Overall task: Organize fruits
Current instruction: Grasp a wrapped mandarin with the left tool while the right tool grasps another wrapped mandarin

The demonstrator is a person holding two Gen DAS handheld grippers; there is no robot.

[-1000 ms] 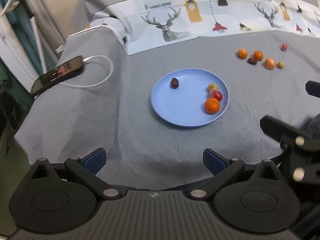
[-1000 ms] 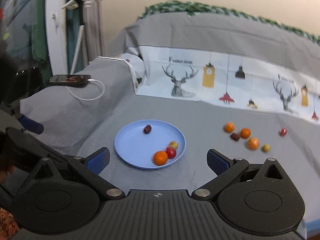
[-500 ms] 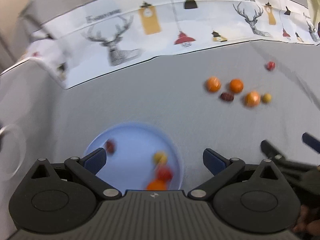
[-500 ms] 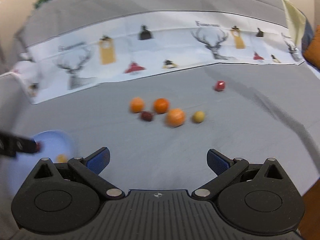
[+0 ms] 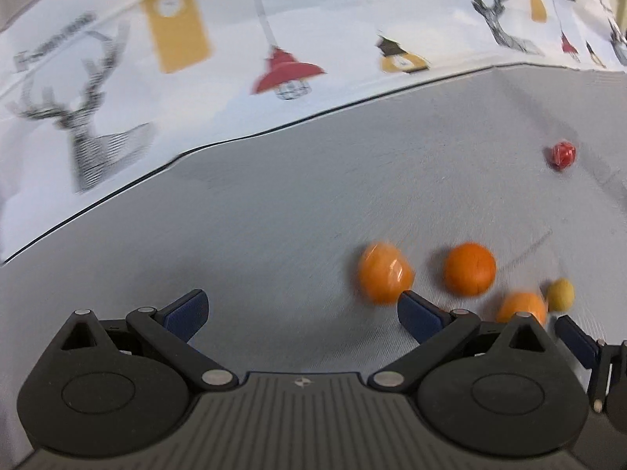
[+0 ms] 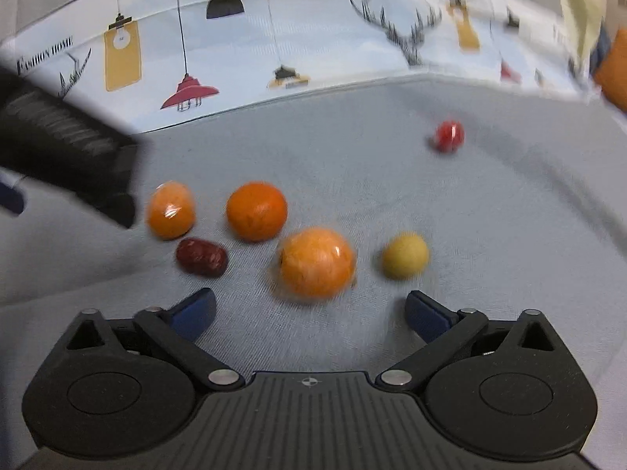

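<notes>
Right wrist: right hand-held gripper (image 6: 309, 311) agape above wrapped orange (image 6: 315, 262)

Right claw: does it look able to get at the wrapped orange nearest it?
Probably yes. The right claw is open, and the wrapped orange lies just ahead between its fingers, apart from the yellow fruit and date.

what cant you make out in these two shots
- Dark red date: in the left wrist view, hidden behind the left gripper's right finger.
- Nearest wrapped orange: lower half covered by that gripper's body in the left wrist view.
- Red fruit: too small and blurred to name in either view.
- Blue plate: outside both views.
- Orange shape: cut by the right wrist view's right edge.
</notes>
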